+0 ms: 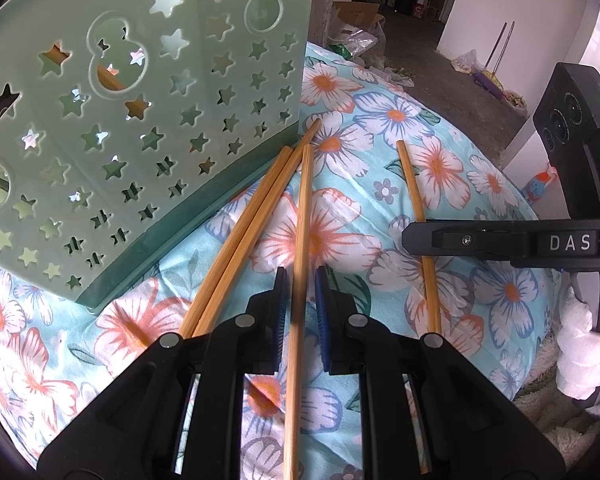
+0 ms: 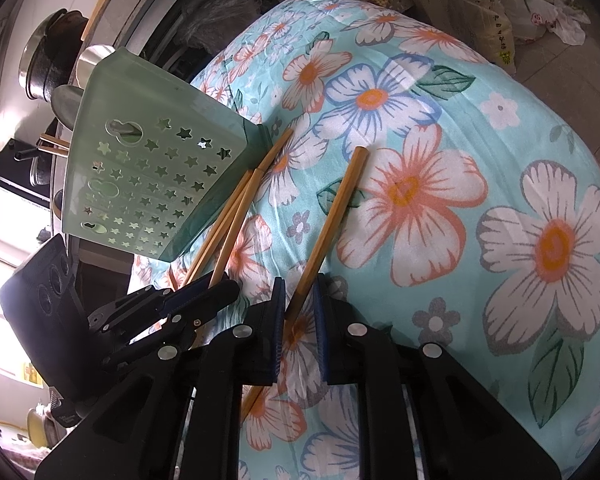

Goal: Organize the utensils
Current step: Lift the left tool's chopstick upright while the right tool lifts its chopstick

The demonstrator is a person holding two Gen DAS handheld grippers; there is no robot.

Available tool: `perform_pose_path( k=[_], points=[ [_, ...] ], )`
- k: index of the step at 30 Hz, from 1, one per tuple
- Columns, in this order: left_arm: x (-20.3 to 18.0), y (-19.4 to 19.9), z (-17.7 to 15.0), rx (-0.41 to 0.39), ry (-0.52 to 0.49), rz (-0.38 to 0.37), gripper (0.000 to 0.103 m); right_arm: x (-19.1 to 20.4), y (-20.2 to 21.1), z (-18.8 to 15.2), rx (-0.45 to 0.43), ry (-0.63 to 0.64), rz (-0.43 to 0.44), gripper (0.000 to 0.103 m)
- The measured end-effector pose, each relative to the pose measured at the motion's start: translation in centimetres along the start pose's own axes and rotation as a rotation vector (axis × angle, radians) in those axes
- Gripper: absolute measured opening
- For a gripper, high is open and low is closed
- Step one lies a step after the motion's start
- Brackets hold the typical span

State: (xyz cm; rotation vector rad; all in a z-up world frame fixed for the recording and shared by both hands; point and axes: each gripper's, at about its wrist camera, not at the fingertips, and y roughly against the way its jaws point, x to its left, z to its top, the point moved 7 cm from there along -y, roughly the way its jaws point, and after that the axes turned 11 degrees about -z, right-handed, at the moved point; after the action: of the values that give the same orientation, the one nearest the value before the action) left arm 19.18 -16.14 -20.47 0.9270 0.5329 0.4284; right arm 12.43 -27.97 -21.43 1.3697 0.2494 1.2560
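A: What did the left gripper [image 1: 299, 280] hold?
B: One chopstick [image 1: 300, 248] lay between its pads, which stood just beside it; a firm grip could not be told.
A: And the right gripper [image 2: 299, 292]?
B: The same, with its own stick [image 2: 328, 220].
A: Where were the others?
B: A pair [image 1: 244, 232] lay on the cloth [image 1: 480, 184], tips near the holder [image 1: 148, 120] at far left.

Floral cloth [image 1: 480, 184] over the table, cardboard box [image 1: 356, 12], plastic bags [image 2: 500, 12], steel pot [image 2: 44, 60]
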Motion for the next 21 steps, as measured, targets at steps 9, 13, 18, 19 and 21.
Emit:
perform_pose_path(
  k=[9,13,18,19,21],
  points=[
    [0.0,0.7,-0.3,0.017,0.031,-0.033,0.013,-0.2,0.3,-0.2,0.027,0.016,-0.011,0.014],
    [0.4,0.6,0.3,0.014,0.051,-0.046,0.014,0.1,0.3,0.0,0.035,0.031,-0.021,0.016],
    [1.1,0.1,1.9,0.020,0.039,-0.034,0.014,0.1,0.3,0.5,0.027,0.025,-0.022,0.023],
    [1.1,0.0,2.0,0.021,0.036,-0.032,0.014,0.1,0.2,0.7,0.025,0.023,-0.024,0.023],
    [1.1,-0.2,2.3,0.023,0.032,-0.025,0.014,0.1,0.0,1.0,0.022,0.017,-0.029,0.023]
  ],
)
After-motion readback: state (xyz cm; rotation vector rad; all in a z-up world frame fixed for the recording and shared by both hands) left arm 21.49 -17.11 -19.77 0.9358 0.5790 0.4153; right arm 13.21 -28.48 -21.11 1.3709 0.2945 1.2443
